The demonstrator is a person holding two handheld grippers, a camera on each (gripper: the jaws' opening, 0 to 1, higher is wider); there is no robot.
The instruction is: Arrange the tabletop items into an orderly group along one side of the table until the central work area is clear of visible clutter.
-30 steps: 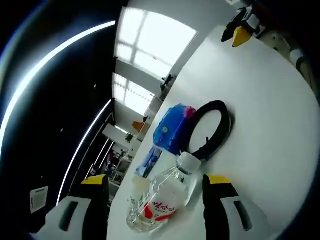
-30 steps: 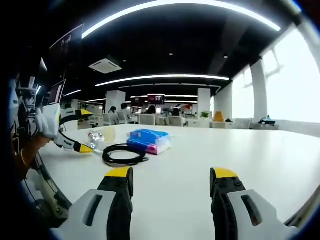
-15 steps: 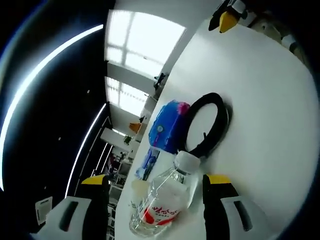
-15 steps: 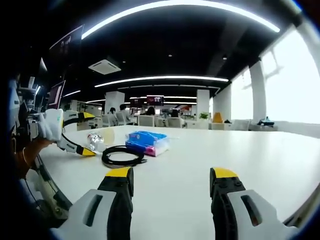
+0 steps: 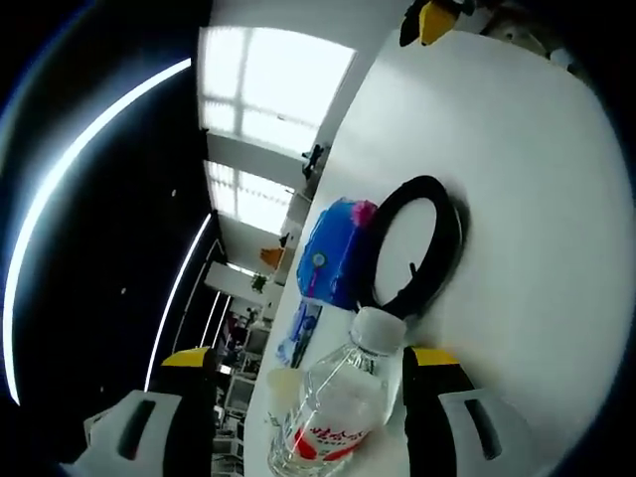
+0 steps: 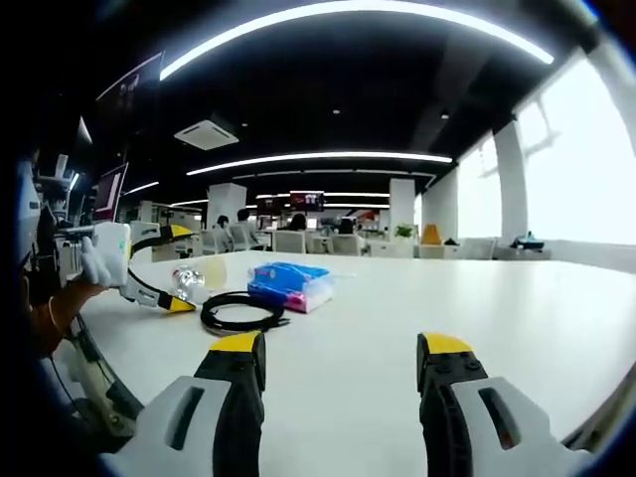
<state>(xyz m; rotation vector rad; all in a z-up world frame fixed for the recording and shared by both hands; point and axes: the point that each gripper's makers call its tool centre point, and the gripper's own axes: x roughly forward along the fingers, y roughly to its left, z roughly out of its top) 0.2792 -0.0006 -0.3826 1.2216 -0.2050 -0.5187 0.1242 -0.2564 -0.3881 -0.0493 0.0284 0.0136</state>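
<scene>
A clear water bottle with a white cap and red label lies between the wide-apart jaws of my left gripper, which is open; its cap end is close to the right jaw. Just past the cap lie a black cable coil and a blue tissue pack. From the right gripper view, the bottle, coil and tissue pack sit at the table's left, with the left gripper around the bottle. My right gripper is open over bare table, holding nothing.
The white table stretches wide to the right. A pale cup-like thing stands beside the bottle. A person's hand holds the left gripper near the table's left edge. Office desks and people are far behind.
The left gripper view has rolled and crept forward, so the bottle sits slightly deeper between its jaws. The right gripper has hardly moved.
</scene>
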